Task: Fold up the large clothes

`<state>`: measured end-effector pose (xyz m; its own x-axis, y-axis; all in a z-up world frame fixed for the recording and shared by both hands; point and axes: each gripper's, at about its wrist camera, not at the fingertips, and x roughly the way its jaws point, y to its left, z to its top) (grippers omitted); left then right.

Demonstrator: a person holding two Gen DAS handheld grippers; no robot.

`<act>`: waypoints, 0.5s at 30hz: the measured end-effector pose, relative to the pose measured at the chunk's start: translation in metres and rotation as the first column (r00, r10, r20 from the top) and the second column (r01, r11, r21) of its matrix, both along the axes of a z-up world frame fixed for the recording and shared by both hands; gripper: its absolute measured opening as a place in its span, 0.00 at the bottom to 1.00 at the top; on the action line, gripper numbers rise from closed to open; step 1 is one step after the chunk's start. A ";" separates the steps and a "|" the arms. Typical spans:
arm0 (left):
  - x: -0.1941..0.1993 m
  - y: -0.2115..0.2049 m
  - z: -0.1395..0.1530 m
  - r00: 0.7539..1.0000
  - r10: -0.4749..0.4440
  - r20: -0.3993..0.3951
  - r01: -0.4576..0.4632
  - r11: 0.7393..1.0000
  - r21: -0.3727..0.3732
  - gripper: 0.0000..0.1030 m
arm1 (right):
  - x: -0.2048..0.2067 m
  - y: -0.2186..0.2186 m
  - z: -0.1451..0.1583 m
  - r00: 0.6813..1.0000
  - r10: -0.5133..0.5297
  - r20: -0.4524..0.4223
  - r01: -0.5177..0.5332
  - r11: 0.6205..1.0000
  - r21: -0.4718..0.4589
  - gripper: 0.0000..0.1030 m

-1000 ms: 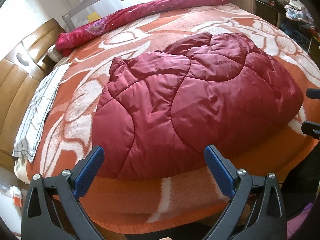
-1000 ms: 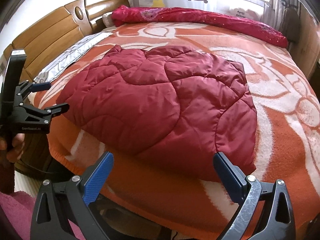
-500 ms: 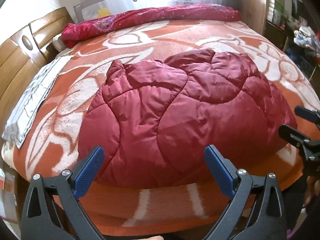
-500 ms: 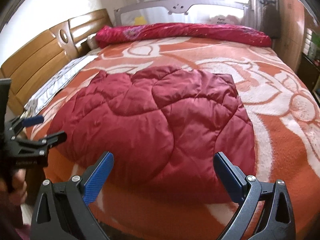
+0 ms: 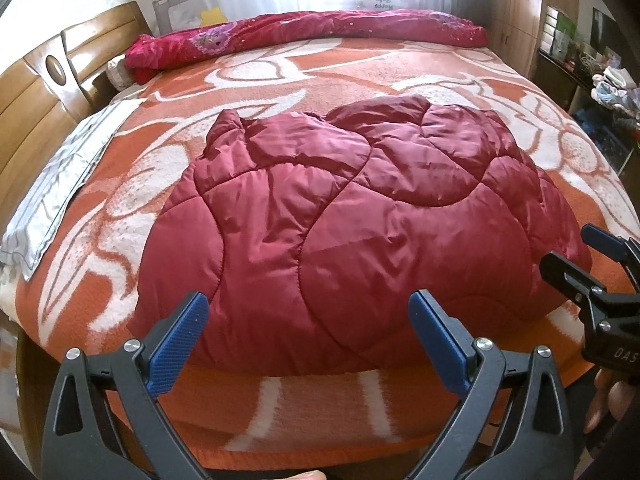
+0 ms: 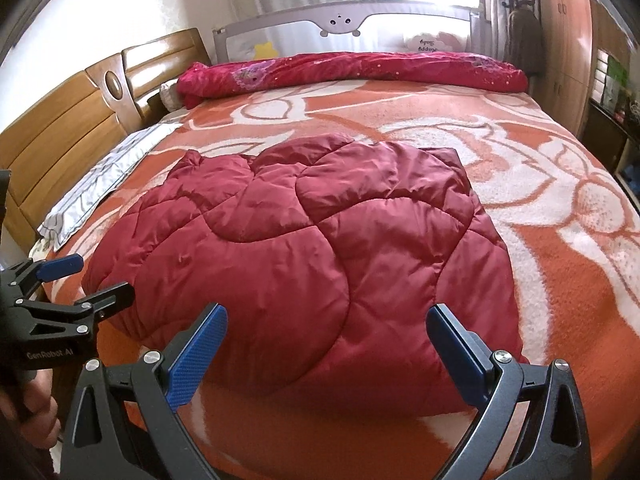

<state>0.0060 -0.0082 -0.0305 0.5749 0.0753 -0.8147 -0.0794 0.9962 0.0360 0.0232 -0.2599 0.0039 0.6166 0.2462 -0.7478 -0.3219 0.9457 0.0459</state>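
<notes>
Take the orange-and-white blanket [image 5: 360,80] covering the bed as your landmark. The quilted red garment [image 5: 360,216] lies on it as one compact padded slab, towards the near edge of the blanket and well short of the rolled crimson duvet [image 5: 304,36] along the far side; a grey-striped cloth [image 5: 60,188] lies flat at the blanket's left border, beside the wooden headboard [image 5: 36,92].

Status of the fold, as a judgement: the garment appears already doubled over — no sleeve or hem trails loose; the outline is roughly rectangular in the right wrist view, with a squared far-right corner and one small peak of fabric standing up at the far-left corner. The edges are puffy rather than crisp; that is normal for padded fabric.

Your left gripper [image 5: 308,338] hovers over the near edge of the blanket, jaws spread wide, holding nothing; your right gripper [image 6: 326,350] does the same, jaws spread and empty. Neither blue pad touches the garment.

Remaining work, if any: either a final halving to reduce the footprint, or only tidying — flattening the raised far-left peak and squaring the near edge. The pictures do not settle which; check whether a smaller bundle is required before you commit either gripper.
</notes>
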 end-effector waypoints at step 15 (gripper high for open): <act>0.000 0.001 0.000 1.000 0.002 0.000 -0.002 1.000 -0.013 0.98 | -0.001 0.003 0.003 1.000 0.005 0.004 -0.005 1.000 0.005 0.98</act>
<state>0.0064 -0.0068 -0.0300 0.5746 0.0659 -0.8158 -0.0817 0.9964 0.0229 0.0225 -0.2564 0.0073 0.6186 0.2528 -0.7439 -0.3266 0.9439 0.0492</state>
